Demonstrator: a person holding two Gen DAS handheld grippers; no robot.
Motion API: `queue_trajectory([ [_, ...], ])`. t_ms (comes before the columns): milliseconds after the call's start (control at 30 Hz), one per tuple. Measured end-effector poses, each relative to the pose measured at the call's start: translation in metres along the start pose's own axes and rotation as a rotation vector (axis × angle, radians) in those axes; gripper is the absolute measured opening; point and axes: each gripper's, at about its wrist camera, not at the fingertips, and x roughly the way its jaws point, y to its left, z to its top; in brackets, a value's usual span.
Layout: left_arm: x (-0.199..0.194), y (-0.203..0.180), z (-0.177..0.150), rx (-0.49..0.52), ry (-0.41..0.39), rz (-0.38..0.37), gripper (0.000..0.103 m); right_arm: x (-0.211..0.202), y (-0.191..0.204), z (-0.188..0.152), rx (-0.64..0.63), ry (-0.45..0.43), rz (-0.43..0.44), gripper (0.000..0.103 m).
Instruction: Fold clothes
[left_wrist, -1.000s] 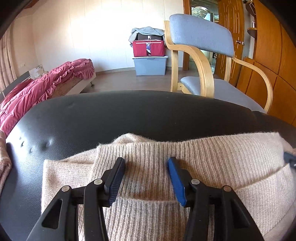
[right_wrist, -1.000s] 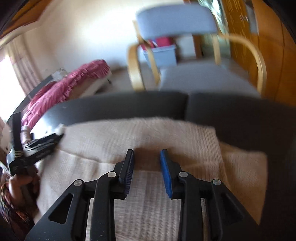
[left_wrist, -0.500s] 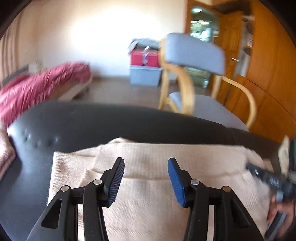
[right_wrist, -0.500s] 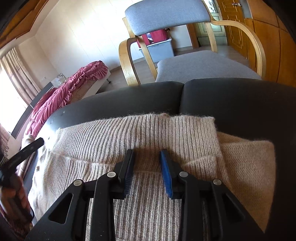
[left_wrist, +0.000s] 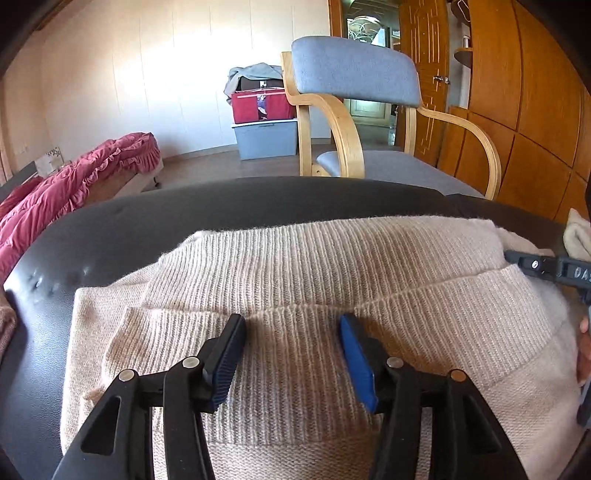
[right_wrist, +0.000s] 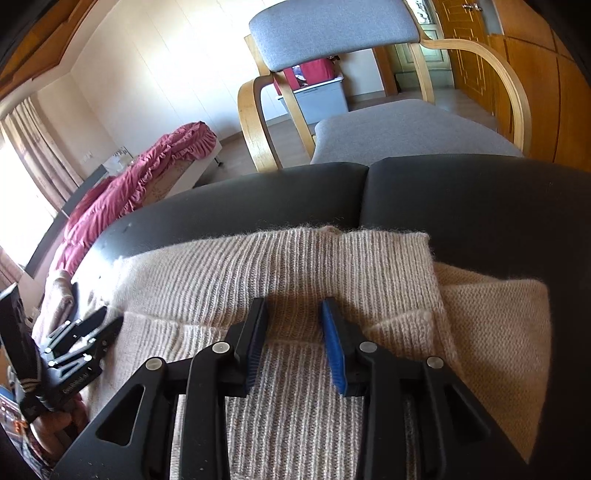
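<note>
A beige ribbed knit sweater (left_wrist: 332, 266) lies partly folded on a black leather surface (left_wrist: 184, 210). My left gripper (left_wrist: 291, 325) hovers over a folded edge near the sweater's left side. Its jaws are opening wide and only flat fabric shows below them, nothing pinched. In the right wrist view it appears at the far left (right_wrist: 99, 325), held by a hand. My right gripper (right_wrist: 293, 306) sits over the sweater (right_wrist: 295, 258) at another fold edge. These jaws are narrower and opening, and the pads do not press on the knit. Its fingertip also shows at the right edge (left_wrist: 517, 258).
A wooden armchair (left_wrist: 354, 70) with grey cushions stands just behind the black surface (right_wrist: 461, 206). A red quilt (left_wrist: 74, 177) lies on a low bed at left, stacked storage boxes (left_wrist: 264, 136) stand by the far wall, and wooden cabinets (left_wrist: 517, 110) are at right. Another cloth (right_wrist: 55, 291) lies at the left edge.
My left gripper has shifted along the sweater and its jaws stand a little wider. The right gripper has stayed over the fold, with its jaws slightly further apart.
</note>
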Motion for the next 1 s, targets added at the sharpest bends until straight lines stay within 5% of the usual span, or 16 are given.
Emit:
queue_trajectory([
  [167, 0.001, -0.001, -0.001, 0.004, -0.003, 0.006, 0.055, -0.004, -0.004, 0.0, 0.032, -0.015, 0.061, 0.047],
  [367, 0.002, 0.004, -0.001, -0.013, 0.001, -0.011, 0.056, -0.02, 0.007, -0.003, -0.03, -0.004, -0.012, 0.051],
  [567, 0.002, 0.005, -0.001, -0.016, 0.001, -0.014, 0.056, -0.077, -0.005, -0.011, -0.097, -0.077, -0.12, 0.065],
  [833, 0.003, 0.004, -0.001, -0.022, -0.001, -0.018, 0.056, -0.116, -0.079, -0.03, 0.057, -0.039, -0.203, 0.071],
  [1000, 0.003, 0.004, -0.002, -0.022, -0.002, -0.017, 0.056, -0.108, -0.111, -0.047, 0.184, 0.024, -0.1, 0.071],
])
